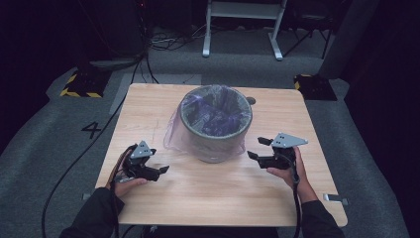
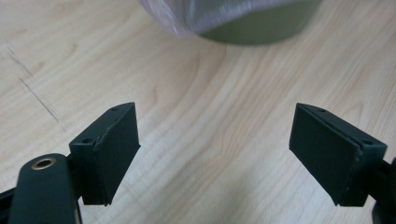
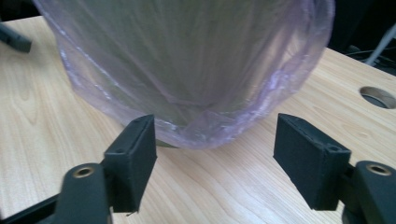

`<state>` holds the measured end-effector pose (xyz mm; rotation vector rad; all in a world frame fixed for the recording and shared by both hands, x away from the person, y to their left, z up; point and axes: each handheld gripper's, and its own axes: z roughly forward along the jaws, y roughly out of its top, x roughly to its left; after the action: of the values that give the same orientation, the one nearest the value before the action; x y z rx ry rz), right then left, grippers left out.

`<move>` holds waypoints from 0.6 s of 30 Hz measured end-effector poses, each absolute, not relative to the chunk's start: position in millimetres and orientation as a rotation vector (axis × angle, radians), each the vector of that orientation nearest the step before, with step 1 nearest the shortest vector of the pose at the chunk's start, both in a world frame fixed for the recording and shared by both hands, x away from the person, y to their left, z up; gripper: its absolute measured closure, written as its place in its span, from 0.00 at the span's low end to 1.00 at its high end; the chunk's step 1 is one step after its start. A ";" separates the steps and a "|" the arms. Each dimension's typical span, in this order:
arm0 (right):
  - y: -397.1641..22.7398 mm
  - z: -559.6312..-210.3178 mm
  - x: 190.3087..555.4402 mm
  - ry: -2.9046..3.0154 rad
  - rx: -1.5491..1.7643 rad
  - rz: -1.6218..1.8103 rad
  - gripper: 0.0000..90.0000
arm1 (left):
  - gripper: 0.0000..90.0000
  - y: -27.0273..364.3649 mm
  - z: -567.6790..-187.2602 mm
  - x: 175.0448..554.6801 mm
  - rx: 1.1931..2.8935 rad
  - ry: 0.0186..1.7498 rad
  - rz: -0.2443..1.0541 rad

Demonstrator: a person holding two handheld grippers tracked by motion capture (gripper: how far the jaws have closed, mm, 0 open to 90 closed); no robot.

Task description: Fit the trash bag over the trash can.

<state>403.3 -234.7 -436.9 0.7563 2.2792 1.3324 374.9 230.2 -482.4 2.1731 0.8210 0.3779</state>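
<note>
A round grey-green bin (image 1: 216,134) stands near the middle of the light wooden bench (image 1: 213,193). A thin, see-through purple plastic bag (image 1: 174,133) lines the bin. The bag is folded over the rim and hangs down the outside. On the side of the bin that faces the left claw, the bag bulges out loosely and reaches down close to the bench top.

The left claw (image 1: 159,170) is held in the person's left hand (image 1: 130,182), low over the bench and to the left of the bin. It is apart from the bin. Its two black jaws are spread wide with nothing between them. In the left gripper view, the left claw (image 2: 214,147) has bare wood in the gap, and the bottom of the bin (image 2: 261,29) and a fold of the bag (image 2: 187,16) are farther ahead.

The right claw (image 1: 258,148) is held in the person's right hand (image 1: 286,171), just to the right of the bin. It points toward the side of the bin. Its jaws are also spread wide and grip nothing. In the right gripper view, the right claw (image 3: 215,156) sits right in front of the hanging edge of the bag (image 3: 201,74). The bag's low edge dips toward the gap, but the black pads (image 3: 135,158) do not press on it.

A round hole (image 3: 379,97) is cut in the bench top, off to one side behind the bin. Grey carpet (image 1: 44,139) covers the floor around the bench, and a white metal frame (image 1: 242,25) stands at the back.
</note>
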 end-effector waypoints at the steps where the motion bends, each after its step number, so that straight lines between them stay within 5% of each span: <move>1: -236.2 -435.6 403.3 2.273 0.761 1.335 0.29 | 0.17 228.3 -485.4 373.9 2.191 0.824 0.377; 18: -238.5 -390.7 400.1 2.124 0.754 1.369 0.23 | 0.18 205.2 -499.9 356.9 2.260 0.796 0.338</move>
<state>400.1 -238.5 -390.7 0.7542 2.1237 1.3689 356.9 205.2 -499.9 2.2598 0.7962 0.3382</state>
